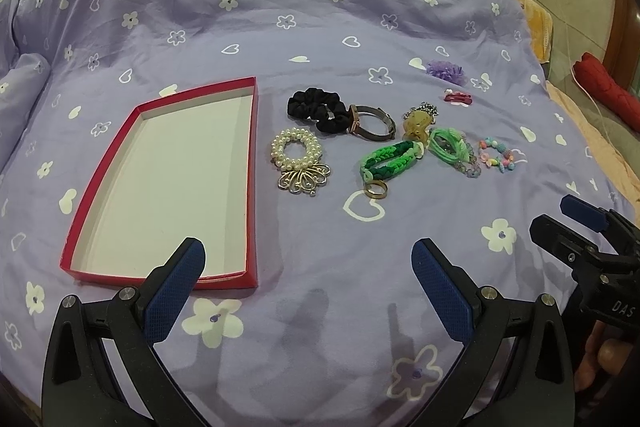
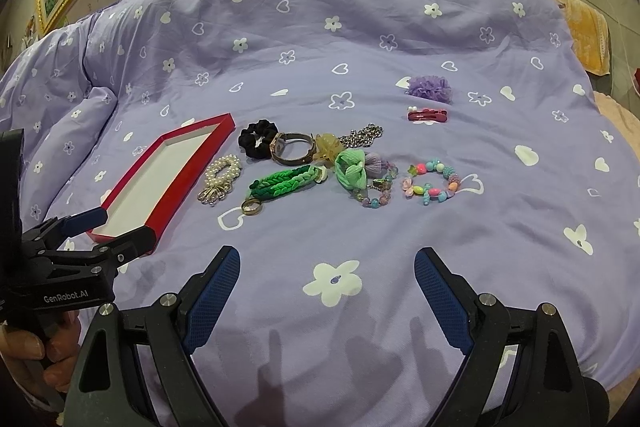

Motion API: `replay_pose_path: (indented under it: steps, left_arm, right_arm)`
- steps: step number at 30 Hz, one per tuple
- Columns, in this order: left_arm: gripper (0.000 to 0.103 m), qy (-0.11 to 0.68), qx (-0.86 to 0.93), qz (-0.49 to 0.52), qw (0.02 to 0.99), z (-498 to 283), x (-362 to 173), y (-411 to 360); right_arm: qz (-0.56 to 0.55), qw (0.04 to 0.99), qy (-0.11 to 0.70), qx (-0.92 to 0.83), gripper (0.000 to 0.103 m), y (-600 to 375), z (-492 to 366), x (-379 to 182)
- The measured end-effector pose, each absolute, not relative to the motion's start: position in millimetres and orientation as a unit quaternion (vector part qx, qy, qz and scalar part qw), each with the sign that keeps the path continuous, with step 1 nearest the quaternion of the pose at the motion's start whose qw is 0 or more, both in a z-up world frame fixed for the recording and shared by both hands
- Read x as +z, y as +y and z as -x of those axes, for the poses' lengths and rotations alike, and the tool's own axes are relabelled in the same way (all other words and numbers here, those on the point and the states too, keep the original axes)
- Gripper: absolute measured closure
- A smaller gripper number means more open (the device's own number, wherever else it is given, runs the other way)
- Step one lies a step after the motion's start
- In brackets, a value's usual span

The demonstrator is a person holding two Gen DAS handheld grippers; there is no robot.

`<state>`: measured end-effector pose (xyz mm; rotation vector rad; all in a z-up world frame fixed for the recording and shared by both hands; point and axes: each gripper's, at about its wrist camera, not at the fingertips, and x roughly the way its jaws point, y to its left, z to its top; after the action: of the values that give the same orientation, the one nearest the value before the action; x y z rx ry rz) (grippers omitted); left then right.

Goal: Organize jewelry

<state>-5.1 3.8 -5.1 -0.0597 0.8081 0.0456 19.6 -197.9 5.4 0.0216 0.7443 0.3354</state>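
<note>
Left gripper (image 2: 116, 227) marked "GenRobot.AI", right gripper (image 1: 560, 215) seemingly "DAS"

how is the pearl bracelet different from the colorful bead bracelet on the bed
The pearl bracelet is all white pearls; the colorful bead bracelet mixes pink, blue, green and yellow beads. The pearl bracelet carries a silver filigree charm, while the colorful bead bracelet has a small flower bead instead. The pearl bracelet lies right beside the red tray; the colorful bead bracelet lies at the far end of the row. Both lie flat on the purple quilt, outside the tray.
</note>
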Motion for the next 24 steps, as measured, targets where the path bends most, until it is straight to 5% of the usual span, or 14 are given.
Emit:
replay_pose_path:
  steps: [19, 24]
  left_arm:
    - [0.003, 0.417, -0.011, 0.032, 0.908, -29, -8, 11]
    - [0.011, 0.428, -0.031, 0.022, 0.903, -49, -8, 7]
  right_arm:
    - [-0.026, 0.913, 0.373, 0.162, 0.014, -205, -44, 4]
    - [-0.028, 0.910, 0.380, 0.165, 0.032, -204, -65, 6]
